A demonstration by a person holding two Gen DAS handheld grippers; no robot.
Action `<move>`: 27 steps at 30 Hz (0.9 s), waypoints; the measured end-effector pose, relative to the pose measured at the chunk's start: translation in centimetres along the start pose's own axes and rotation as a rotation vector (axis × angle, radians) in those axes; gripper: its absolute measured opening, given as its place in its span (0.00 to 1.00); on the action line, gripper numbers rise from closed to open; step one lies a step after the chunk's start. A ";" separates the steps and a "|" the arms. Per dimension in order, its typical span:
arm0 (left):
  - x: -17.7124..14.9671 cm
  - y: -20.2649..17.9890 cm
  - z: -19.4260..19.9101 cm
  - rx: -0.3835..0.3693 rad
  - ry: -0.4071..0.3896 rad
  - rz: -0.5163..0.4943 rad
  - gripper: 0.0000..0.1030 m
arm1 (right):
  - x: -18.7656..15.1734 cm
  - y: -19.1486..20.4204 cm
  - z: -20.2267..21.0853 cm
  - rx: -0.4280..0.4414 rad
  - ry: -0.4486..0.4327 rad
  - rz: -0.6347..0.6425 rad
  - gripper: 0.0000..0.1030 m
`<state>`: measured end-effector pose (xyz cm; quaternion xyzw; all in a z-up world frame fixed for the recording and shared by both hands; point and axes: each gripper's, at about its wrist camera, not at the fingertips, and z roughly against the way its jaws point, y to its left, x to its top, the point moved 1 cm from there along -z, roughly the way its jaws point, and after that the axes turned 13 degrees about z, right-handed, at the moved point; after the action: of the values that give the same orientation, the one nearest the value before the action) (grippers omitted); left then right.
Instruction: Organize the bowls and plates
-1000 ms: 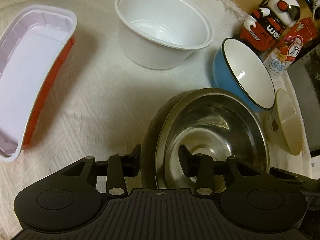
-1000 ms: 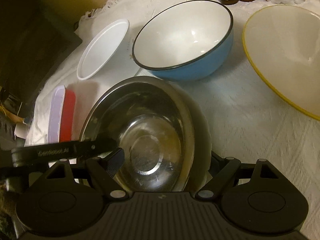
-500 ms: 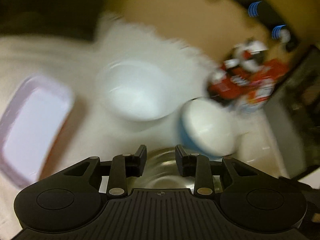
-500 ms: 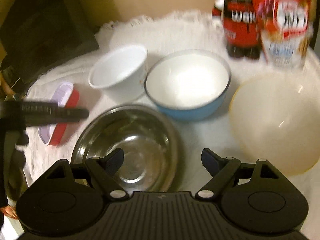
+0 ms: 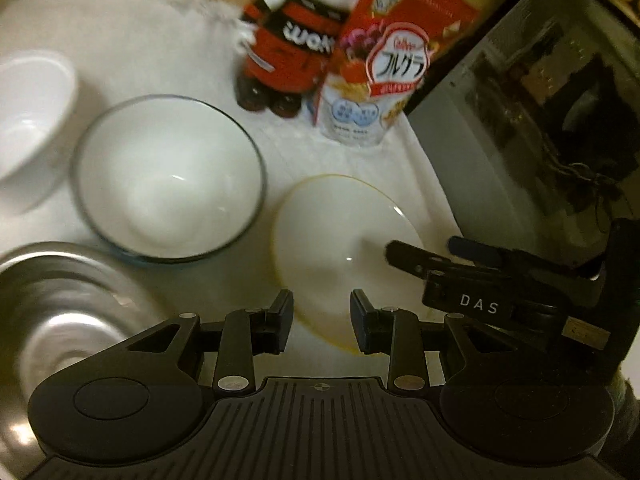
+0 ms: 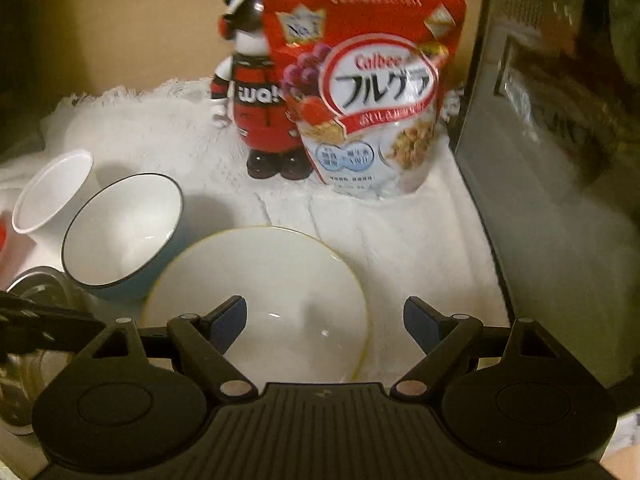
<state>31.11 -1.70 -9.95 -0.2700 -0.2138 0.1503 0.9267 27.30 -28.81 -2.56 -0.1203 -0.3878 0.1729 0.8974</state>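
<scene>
A cream bowl with a yellow rim (image 5: 344,240) (image 6: 260,300) sits on the white cloth. My left gripper (image 5: 320,314) is open with a narrow gap, its fingers at the bowl's near rim. My right gripper (image 6: 324,320) is wide open and empty, hovering over the same bowl; it also shows in the left wrist view (image 5: 452,256) at the bowl's right edge. A blue bowl with a white inside (image 5: 168,176) (image 6: 120,232) stands to the left. A steel bowl (image 5: 60,312) (image 6: 32,304) lies further left. A white plastic bowl (image 5: 28,116) (image 6: 52,192) stands behind.
A red and black toy figure (image 5: 292,36) (image 6: 256,100) and a red cereal bag (image 5: 380,56) (image 6: 372,88) stand at the back. A dark appliance wall (image 5: 520,128) (image 6: 552,184) borders the cloth on the right.
Both grippers have left the steel bowl and swung right to the cream bowl. The left gripper let go of the steel bowl's rim. The right gripper stays wide open.
</scene>
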 end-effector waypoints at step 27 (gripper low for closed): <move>-1.3 -2.4 -2.9 -0.035 0.034 0.033 0.15 | -2.2 -3.0 -3.9 0.297 0.087 -0.242 0.51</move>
<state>31.76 -5.44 -11.26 -0.2923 -0.1962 0.1574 0.9226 29.38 -32.76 -5.55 0.0536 -0.3306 0.1137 0.9354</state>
